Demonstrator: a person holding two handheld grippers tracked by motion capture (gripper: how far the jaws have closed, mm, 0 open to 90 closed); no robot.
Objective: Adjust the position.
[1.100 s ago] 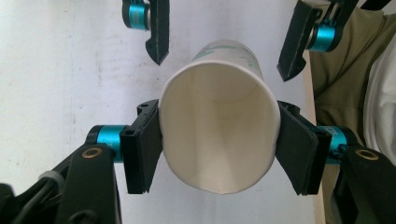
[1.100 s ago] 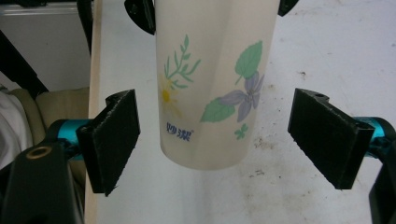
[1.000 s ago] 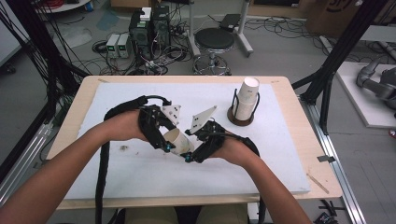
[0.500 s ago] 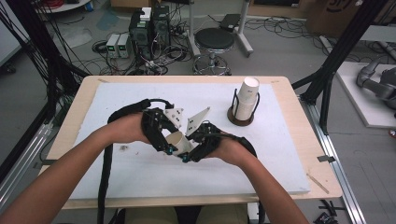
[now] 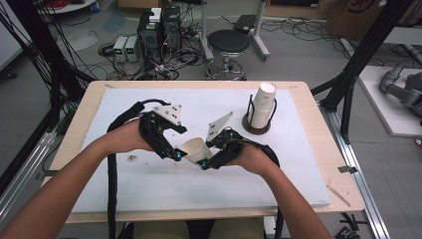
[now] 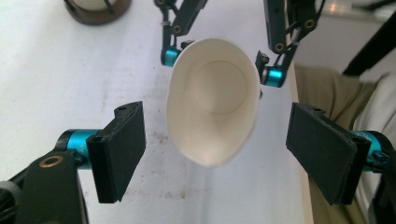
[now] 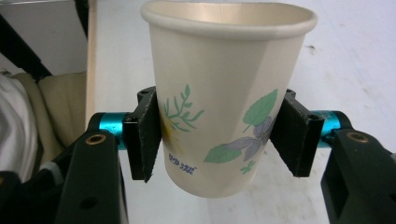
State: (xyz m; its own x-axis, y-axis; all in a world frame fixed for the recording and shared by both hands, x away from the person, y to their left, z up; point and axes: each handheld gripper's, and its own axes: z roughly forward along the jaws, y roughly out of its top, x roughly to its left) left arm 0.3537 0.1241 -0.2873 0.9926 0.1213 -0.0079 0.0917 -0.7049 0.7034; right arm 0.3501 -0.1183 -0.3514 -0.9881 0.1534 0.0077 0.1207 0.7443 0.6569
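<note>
My right gripper (image 7: 217,135) has just closed on the white flower-printed paper cup (image 7: 222,93), pads squeezing its sides, while my left gripper (image 6: 215,149), jaws just opened wide, faces its mouth.

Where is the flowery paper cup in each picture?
High view: the paper cup is mid-table, between both claws.
Left gripper view: centre, mouth facing the camera.
Right gripper view: centre, squeezed by the right claw.
Shared landmark: the right claw's blue-tipped jaws, gripping the cup in every view.
</note>
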